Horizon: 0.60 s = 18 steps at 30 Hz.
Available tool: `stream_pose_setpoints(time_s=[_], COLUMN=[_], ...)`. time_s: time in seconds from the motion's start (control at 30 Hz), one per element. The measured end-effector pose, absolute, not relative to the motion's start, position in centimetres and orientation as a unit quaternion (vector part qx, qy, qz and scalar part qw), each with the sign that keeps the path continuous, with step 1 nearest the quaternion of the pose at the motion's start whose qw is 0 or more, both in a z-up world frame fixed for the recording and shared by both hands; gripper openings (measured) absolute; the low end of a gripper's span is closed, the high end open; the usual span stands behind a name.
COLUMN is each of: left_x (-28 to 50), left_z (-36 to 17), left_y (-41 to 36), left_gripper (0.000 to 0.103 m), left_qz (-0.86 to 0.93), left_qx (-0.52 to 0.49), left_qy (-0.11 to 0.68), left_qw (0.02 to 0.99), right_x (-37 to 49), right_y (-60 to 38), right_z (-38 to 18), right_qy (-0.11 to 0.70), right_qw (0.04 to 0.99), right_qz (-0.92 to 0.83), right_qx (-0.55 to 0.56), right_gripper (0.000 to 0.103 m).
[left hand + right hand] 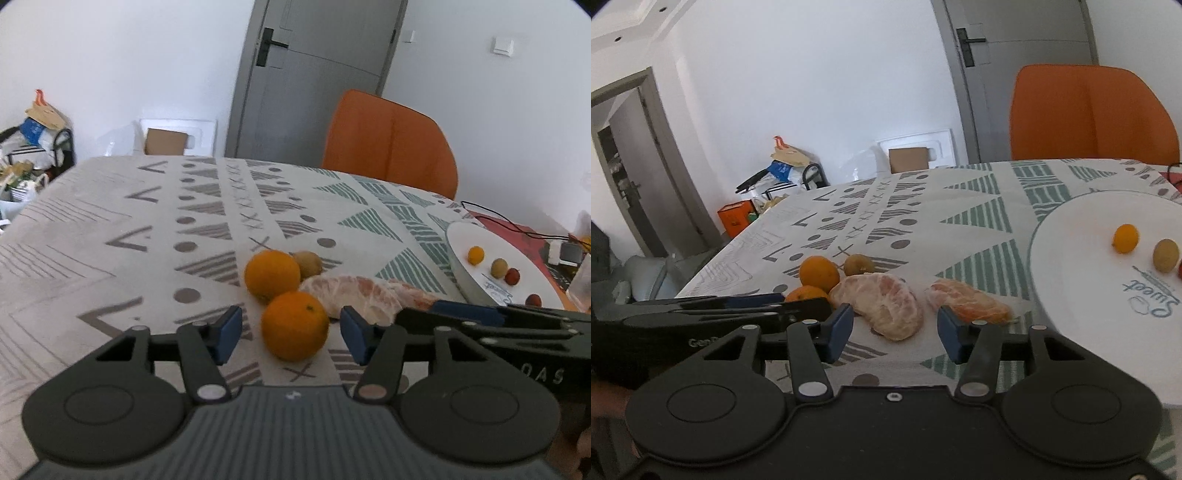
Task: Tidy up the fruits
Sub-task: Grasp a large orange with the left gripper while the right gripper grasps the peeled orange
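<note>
"Sweet" is printed on my round white plate (1071, 280). My left gripper (291, 330) stands spread around a round orange (294, 325); my right gripper (895, 332) gapes around a peeled pomelo wedge (882, 302) lying crosswise.

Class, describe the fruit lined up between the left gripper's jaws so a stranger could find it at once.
Start at the patterned tablecloth, then find the fruit cluster left of the white plate. The target is the nearest orange: whole and unpeeled, in front of a second orange, a brownish kiwi and a pale peeled citrus half.

the left gripper (713, 306) hides most of 1 orange (806, 294).
</note>
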<state>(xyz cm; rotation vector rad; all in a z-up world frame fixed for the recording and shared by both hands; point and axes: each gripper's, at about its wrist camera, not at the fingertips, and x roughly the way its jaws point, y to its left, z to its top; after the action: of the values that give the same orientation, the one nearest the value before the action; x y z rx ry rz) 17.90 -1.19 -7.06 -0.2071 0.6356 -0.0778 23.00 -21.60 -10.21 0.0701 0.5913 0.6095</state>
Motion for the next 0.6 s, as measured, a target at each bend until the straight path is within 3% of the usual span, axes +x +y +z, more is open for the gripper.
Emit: stream_pose_setpoints(time_s=[0.13, 0.37, 0.5, 0.6], left_x=[18.0, 17.9, 17.8, 17.5], left_z=[-7.5, -7.6, -7.4, -7.2], left_y=[-1.4, -0.8, -0.6, -0.5], left_gripper=[0.039, 0.038, 0.038, 0.038], left_qz=[-0.041, -0.042, -0.036, -0.031], left_qx=[-0.091, -0.106, -0.108, -0.108], left_qy=[0.307, 0.302, 0.305, 0.31], left_qw=[0.946, 0.946, 0.945, 0.944], right_x=[23.2, 23.9, 23.8, 23.4], right_y=[-21.0, -20.9, -21.0, -20.8], right_z=[-10.8, -11.5, -11.5, -11.4], right_qy=[0.286, 0.294, 0.3, 0.305], right_qw=[0.912, 0.909, 0.905, 0.902], right_qz=[0.294, 0.296, 0.3, 0.306], right_qx=[0.021, 0.025, 0.027, 0.022], right_gripper=[0.051, 0.05, 0.03, 0.028])
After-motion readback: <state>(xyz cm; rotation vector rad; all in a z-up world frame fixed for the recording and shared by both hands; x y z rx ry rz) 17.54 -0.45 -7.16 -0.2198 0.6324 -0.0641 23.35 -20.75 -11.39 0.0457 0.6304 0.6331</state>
